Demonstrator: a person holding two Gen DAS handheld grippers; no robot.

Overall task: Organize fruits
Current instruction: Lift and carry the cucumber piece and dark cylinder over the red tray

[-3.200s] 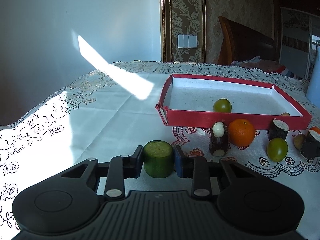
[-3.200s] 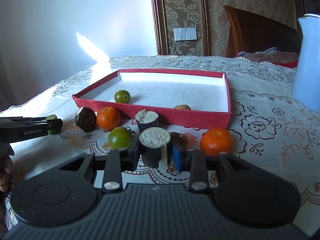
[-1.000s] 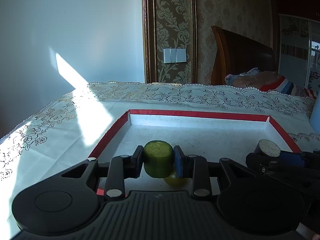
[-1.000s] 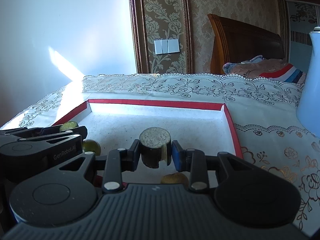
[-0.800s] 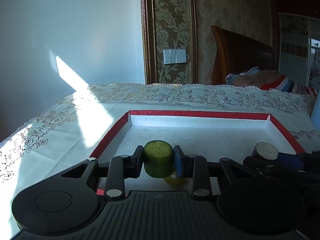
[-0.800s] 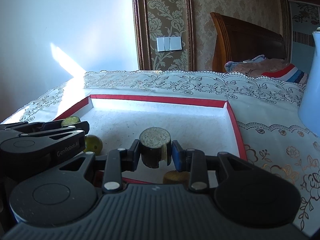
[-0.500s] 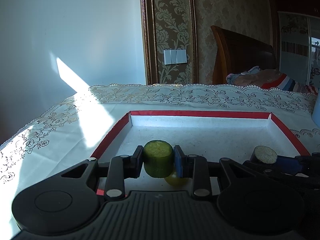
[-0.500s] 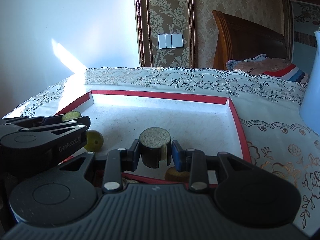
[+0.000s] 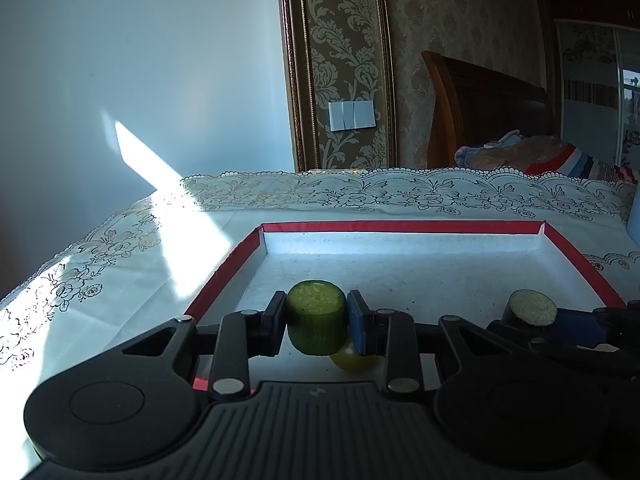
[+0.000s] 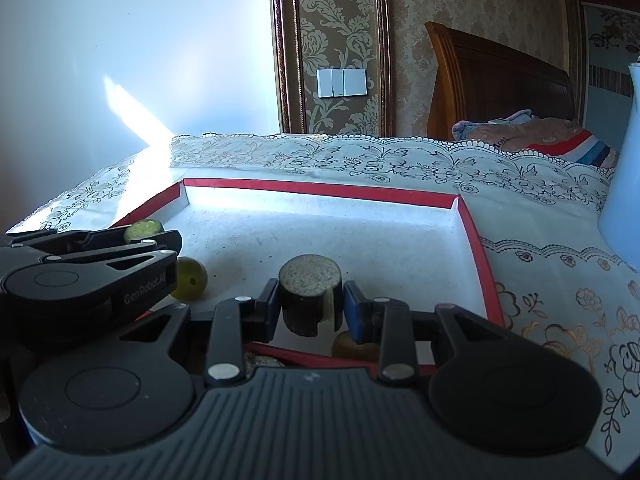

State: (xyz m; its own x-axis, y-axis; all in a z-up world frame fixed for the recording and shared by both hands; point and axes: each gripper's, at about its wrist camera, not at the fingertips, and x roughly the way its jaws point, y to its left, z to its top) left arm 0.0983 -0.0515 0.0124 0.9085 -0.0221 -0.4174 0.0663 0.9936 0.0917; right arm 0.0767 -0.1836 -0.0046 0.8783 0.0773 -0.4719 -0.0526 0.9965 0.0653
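Left wrist view: left gripper is seen closed on a green cylindrical piece, pads pressed to both sides, piece held upright above the near-left part of the red tray. A yellow-green round fruit is noted on the tray floor just behind and below the held piece, partly hidden by the blue pad. At right edge, the right gripper is seen w/ a dark piece, pale speckled top up, over the tray's near-right part. Tray sits on a lace-patterned cloth over the surface.

Right wrist view: right gripper is seen closed on the dark cylindrical piece, held upright, clear of the tray floor, above the near edge of the red tray. A brownish fruit is partly seen below the right pad, inside the tray. Left gripper is seen at left, green piece in its grip; the yellow-green fruit lies beside it on the tray floor. A pale jug stands at far right on the surface.
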